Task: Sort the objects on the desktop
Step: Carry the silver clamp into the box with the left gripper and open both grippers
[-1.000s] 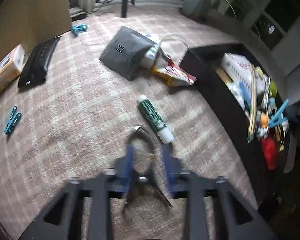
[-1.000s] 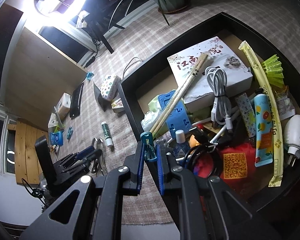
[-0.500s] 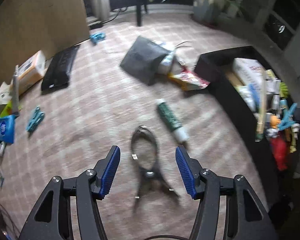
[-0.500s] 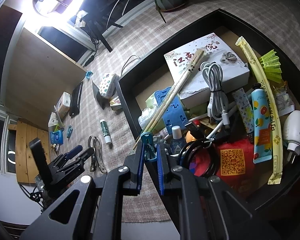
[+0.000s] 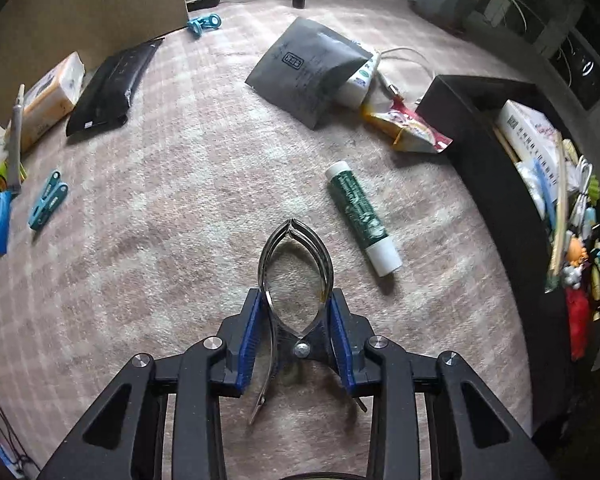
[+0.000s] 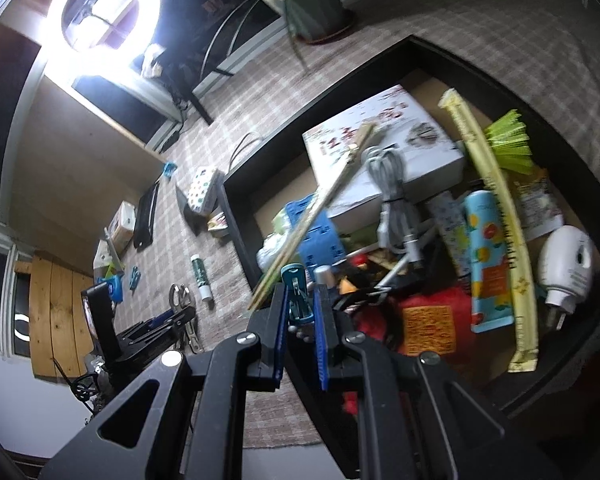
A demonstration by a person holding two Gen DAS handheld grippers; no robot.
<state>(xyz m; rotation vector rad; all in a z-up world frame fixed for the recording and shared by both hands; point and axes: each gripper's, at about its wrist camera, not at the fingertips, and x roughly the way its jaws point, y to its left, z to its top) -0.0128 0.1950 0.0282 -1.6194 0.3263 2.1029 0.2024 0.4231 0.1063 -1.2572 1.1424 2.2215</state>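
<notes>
One black tray (image 6: 236,216), crammed: white box (image 6: 384,156), cable (image 6: 392,192), tubes (image 6: 488,256).

Steel clamp (image 5: 296,276) (flat) on cloth

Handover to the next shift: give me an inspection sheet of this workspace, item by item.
Surface: checked cloth, littered.
Job's things: metal clip on the cloth; green glue stick beside it; black bin crammed full.
Clutter: grey pouch, snack packet, black case, tissue box, blue pegs.
Grippers: left gripper has just been closing, pads against the metal clip's sides; right gripper shut on a teal peg above the bin.
Cables: white cable behind the pouch; coiled grey cable in the bin.
Surroundings: ring light, potted plant.
</notes>
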